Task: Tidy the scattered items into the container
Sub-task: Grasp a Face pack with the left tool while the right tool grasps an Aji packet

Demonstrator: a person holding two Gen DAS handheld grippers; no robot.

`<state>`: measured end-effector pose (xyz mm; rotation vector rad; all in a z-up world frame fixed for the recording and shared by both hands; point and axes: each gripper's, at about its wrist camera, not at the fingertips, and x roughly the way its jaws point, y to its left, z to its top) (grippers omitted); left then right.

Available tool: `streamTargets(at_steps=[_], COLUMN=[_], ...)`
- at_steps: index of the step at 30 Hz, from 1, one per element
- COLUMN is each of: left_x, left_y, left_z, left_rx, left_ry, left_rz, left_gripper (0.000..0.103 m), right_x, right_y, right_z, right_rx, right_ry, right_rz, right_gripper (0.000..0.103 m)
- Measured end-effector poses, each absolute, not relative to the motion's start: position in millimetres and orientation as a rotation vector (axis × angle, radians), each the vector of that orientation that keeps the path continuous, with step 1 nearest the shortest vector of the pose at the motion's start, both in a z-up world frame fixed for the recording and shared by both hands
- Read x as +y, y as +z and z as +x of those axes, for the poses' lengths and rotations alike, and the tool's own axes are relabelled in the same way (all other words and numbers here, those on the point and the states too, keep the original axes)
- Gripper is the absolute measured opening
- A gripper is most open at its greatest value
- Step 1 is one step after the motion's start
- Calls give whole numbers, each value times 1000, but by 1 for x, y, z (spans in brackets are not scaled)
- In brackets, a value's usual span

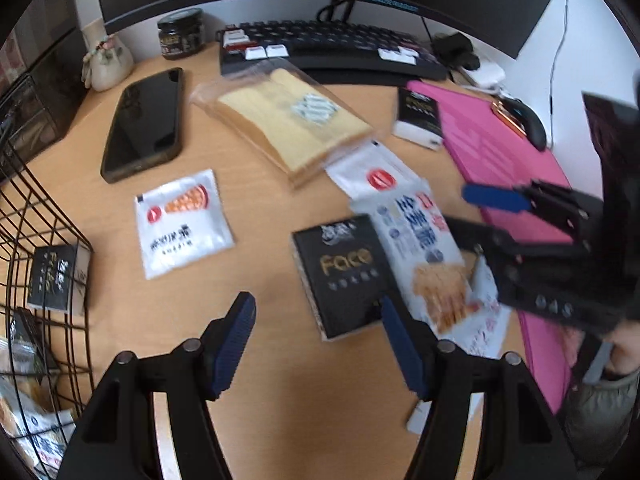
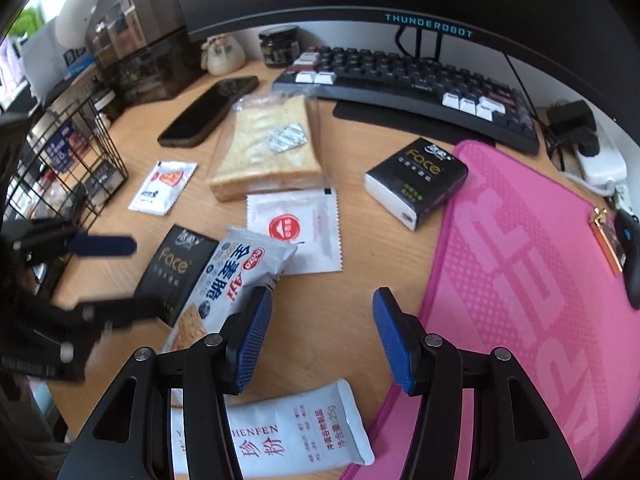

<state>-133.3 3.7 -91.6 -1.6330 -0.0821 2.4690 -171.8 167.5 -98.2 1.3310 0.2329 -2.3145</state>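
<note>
Hovering spread left tongs (image 1: 316,344) and spread right tongs (image 2: 322,336) over table (image 1: 260,280); best straddling cracker packet (image 2: 232,280) squarely, avoiding tissue pack (image 1: 344,272).

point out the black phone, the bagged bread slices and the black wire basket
black phone (image 1: 142,124), left wrist view, middle of its dark screen
clear bag of bread slices (image 2: 266,152), right wrist view, top face of the upper slice
black wire basket (image 1: 48,216), left wrist view, a wire of its near side wall
</note>
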Motion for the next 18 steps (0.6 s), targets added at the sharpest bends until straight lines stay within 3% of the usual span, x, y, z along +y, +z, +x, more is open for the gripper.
streamTargets(at_steps=[6, 11, 14, 16, 18], left_x=[3, 18, 12, 6, -2], left_y=[-79, -100, -106, -105, -106], left_z=[-137, -156, -154, -151, -149], left_rx=[-137, -123, -93, -107, -110], left_ry=[2511, 2472, 2516, 2527, 2534], left_rz=[-1595, -1641, -1628, -1632, -1638], left_gripper=[71, 70, 65, 53, 53], right_x=[181, 198, 203, 200, 188], right_y=[-78, -64, -64, -65, -66], right_z=[-156, -145, -142, -141, -139], right_rx=[210, 200, 204, 210, 235], right_ry=[-2356, -2400, -2402, -2396, -2387], right_rz=[1299, 1282, 1291, 1294, 1284], right_gripper=[54, 54, 54, 54, 54])
